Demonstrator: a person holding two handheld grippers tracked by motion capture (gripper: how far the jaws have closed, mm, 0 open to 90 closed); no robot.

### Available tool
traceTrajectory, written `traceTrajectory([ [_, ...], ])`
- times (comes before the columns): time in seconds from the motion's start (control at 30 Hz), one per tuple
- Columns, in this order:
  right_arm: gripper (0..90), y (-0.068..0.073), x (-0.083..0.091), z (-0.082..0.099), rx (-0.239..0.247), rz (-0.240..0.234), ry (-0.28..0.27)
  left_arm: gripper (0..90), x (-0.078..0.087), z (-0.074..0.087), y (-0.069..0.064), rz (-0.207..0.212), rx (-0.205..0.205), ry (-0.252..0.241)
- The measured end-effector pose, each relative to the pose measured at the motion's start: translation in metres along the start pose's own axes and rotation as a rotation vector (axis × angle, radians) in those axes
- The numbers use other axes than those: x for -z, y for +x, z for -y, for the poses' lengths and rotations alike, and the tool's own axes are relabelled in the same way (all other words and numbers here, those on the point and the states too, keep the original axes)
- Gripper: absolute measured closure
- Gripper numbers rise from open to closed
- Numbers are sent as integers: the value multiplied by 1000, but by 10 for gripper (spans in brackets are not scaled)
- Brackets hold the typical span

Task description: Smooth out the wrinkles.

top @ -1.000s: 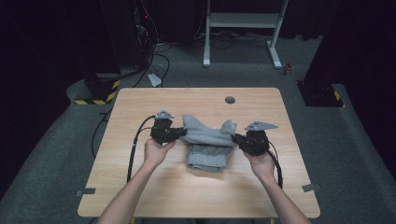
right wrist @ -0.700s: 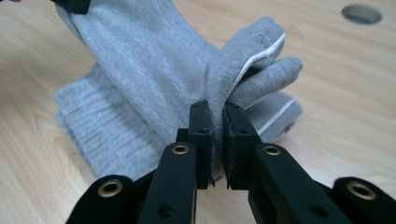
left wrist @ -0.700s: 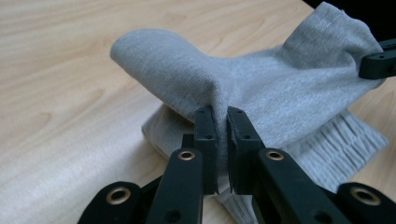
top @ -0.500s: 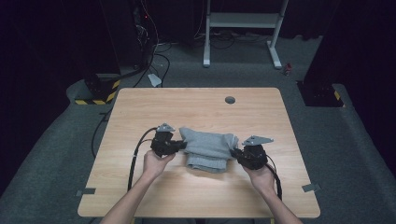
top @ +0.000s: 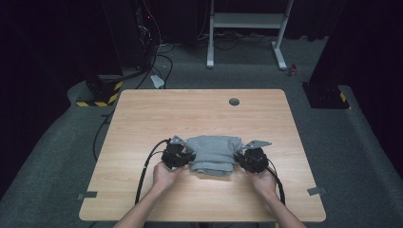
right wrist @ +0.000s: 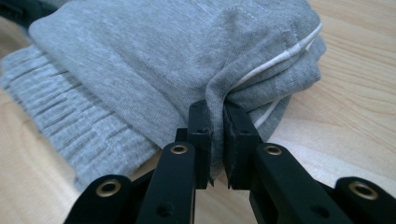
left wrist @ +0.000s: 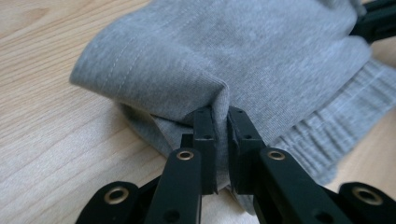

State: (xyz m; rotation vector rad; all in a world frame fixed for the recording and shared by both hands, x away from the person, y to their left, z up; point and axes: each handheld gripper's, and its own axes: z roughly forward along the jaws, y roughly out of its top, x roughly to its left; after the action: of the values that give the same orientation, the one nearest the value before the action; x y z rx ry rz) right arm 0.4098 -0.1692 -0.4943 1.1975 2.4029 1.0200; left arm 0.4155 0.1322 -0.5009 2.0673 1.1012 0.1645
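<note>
The grey garment (top: 213,154) lies folded on the near half of the desk (top: 142,118), roughly centred between the two hands. It is a knit fabric with a ribbed band (left wrist: 322,135) along the edge nearest the person and a line of stitching near one fold. In the right gripper view a white trim line (right wrist: 280,58) runs along the folded layers.

The left gripper (top: 177,156) sits at the garment's left end, held by the left hand (top: 164,175). Its fingers (left wrist: 205,135) are clamped on a pinched fold of the top layer; the fabric bunches between the two black pads, which stand almost together.

The right gripper (top: 252,159) sits at the garment's right end, held by the right hand (top: 263,183). Its fingers (right wrist: 201,126) are likewise clamped on a gathered fold of grey fabric at the side edge.

A black cable (top: 145,168) trails from the left gripper toward the desk's near edge. The garment's lower layers rest on the desk surface.
</note>
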Motion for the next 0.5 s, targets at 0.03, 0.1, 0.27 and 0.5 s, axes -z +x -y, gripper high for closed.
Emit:
traceTrajectory([
  [0.03,822,-2,-2,-1,9,13,2,830,-3,0,-1,5,17,-10],
  [0.1,822,-6,-7,-4,-5,34,9,829,-8,-3,1,14,40,-20],
  [0.27,821,-19,-12,-9,-44,40,6,815,-12,-5,6,32,81,-37],
  [0.5,771,-18,-3,-6,-54,17,-8,743,2,-6,11,53,101,-58],
])
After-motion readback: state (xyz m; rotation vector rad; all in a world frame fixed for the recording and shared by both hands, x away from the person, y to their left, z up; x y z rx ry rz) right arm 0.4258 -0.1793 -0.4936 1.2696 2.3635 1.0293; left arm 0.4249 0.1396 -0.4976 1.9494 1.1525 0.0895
